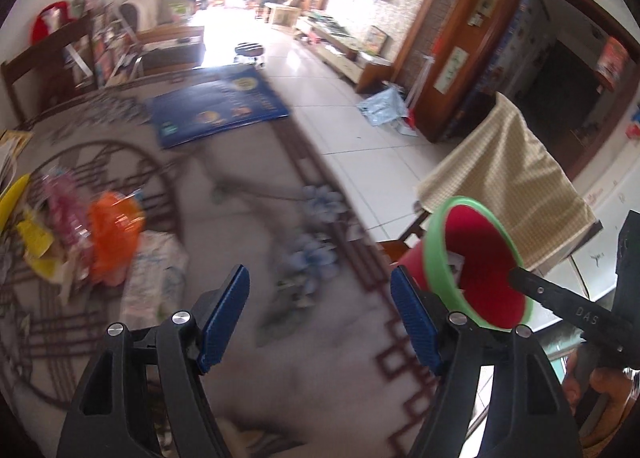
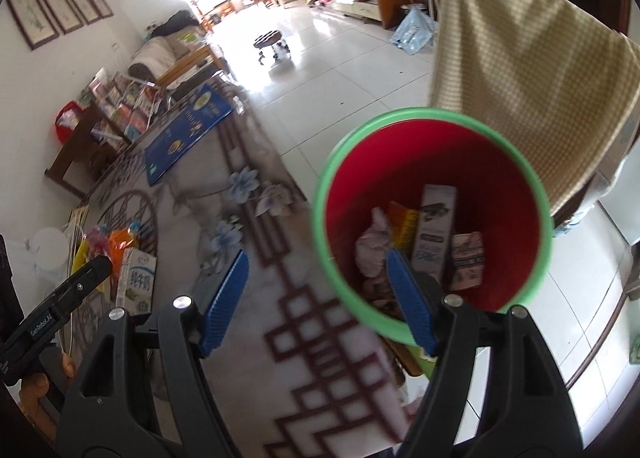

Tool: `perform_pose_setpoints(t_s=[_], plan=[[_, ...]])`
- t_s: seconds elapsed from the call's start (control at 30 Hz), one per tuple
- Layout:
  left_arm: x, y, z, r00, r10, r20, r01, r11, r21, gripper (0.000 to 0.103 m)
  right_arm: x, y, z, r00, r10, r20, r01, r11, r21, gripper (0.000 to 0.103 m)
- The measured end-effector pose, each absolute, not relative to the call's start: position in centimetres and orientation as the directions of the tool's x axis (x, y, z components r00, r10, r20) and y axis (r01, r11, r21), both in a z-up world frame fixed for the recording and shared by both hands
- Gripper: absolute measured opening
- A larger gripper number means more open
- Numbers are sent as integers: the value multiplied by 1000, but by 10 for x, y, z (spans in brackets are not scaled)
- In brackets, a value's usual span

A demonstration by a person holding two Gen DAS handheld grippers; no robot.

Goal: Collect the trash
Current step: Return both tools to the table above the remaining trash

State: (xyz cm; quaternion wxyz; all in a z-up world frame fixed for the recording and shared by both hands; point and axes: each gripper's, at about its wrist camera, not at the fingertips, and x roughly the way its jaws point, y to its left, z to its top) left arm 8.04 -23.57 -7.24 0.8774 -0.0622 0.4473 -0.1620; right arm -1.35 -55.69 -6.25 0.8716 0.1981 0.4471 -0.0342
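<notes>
A red bin with a green rim (image 2: 436,129) stands beside the table's right edge and holds a crumpled tissue (image 2: 374,246), a tall carton (image 2: 434,232) and other packets. It also shows in the left wrist view (image 1: 434,242). My right gripper (image 2: 320,298) is open and empty, over the table edge next to the bin. My left gripper (image 1: 320,314) is open and empty above the patterned tablecloth (image 1: 240,209). A trash pile lies at the table's left: an orange wrapper (image 1: 114,234), yellow packets (image 1: 36,242), a milk carton (image 2: 138,278).
A blue book (image 1: 218,103) lies at the far end of the table. A chair draped with a checked cloth (image 2: 532,85) stands behind the bin. White tiled floor (image 2: 344,69) runs to the right. A dark stool (image 2: 270,39) and shelves (image 2: 120,109) lie further off.
</notes>
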Motion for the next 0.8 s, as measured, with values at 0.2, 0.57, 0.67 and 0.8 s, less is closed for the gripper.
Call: perform_pose_setpoints(t_s=[0.2,0.57,0.67,0.8], plan=[[79,-160,-89,551,-309,-775,119,949,-293,70,-5,-493,-63,570,127,-812,187,942,278,73],[73,-34,-116,528,-253,-810,16,957,-289,70,1,-377,-71,518,186,-835,100,956,275,75],[71,-8,-120,531,-240,-813,-12,957,-290,70,5,-341,-85,465,240,-852,62,952,301,77],[71,18,-125,530,-231,-816,-48,952,-301,70,3,-292,-113,356,319,-878,7,939,344,77]])
